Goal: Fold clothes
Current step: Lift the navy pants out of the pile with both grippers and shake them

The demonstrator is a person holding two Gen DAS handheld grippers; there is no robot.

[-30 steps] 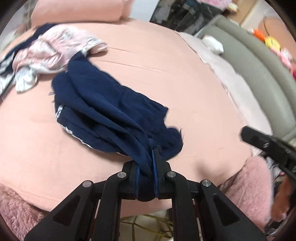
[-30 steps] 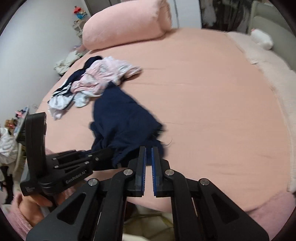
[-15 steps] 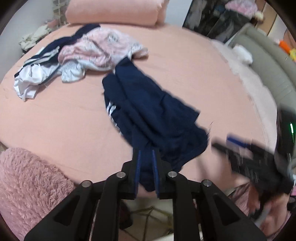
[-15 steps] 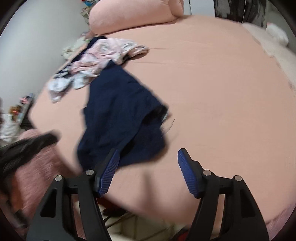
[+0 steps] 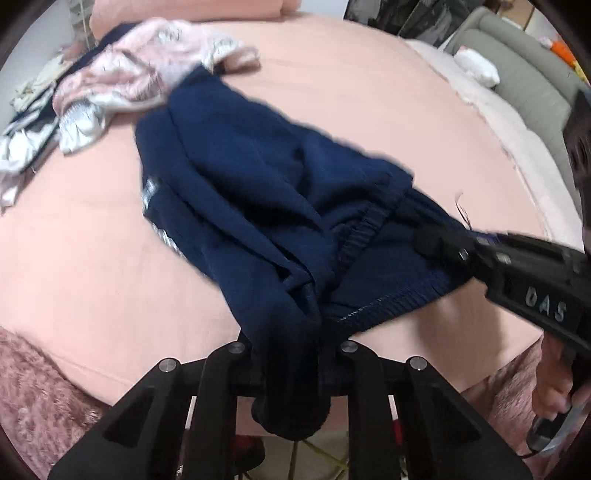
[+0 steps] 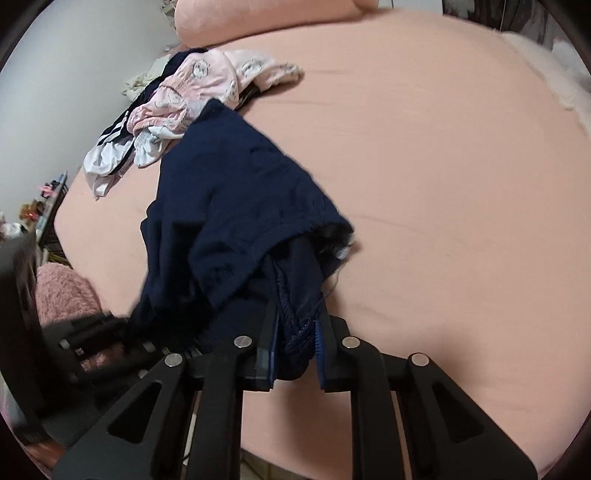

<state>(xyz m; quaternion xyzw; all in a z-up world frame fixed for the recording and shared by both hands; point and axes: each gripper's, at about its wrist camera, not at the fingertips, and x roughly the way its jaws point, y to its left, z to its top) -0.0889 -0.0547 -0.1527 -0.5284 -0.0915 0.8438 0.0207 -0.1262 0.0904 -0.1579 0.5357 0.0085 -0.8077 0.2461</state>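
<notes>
Navy blue shorts [image 5: 255, 206] with an elastic waistband lie crumpled on the pink bed [image 5: 369, 99], stretched toward the near edge. My left gripper [image 5: 291, 354] is shut on a bunched fold of the shorts, with cloth hanging over its fingers. In the right wrist view the same navy shorts [image 6: 229, 221] run into my right gripper [image 6: 295, 347], whose blue-padded fingers [image 6: 319, 350] are closed on the waistband hem. The right gripper [image 5: 439, 243] also shows in the left wrist view, gripping the waistband at the right, held by a person's hand [image 5: 554, 384].
A heap of pink and white clothes [image 5: 140, 74] with a dark striped garment lies at the far left of the bed. A pink pillow [image 6: 266, 18] sits at the head. A fuzzy pink blanket [image 5: 33, 387] hangs at the near edge. A grey sofa [image 5: 524, 70] stands to the right.
My right gripper was open half a second ago; it has moved in and shut on the waistband. The left gripper kept its hold and the shorts are pulled nearer the bed edge.
</notes>
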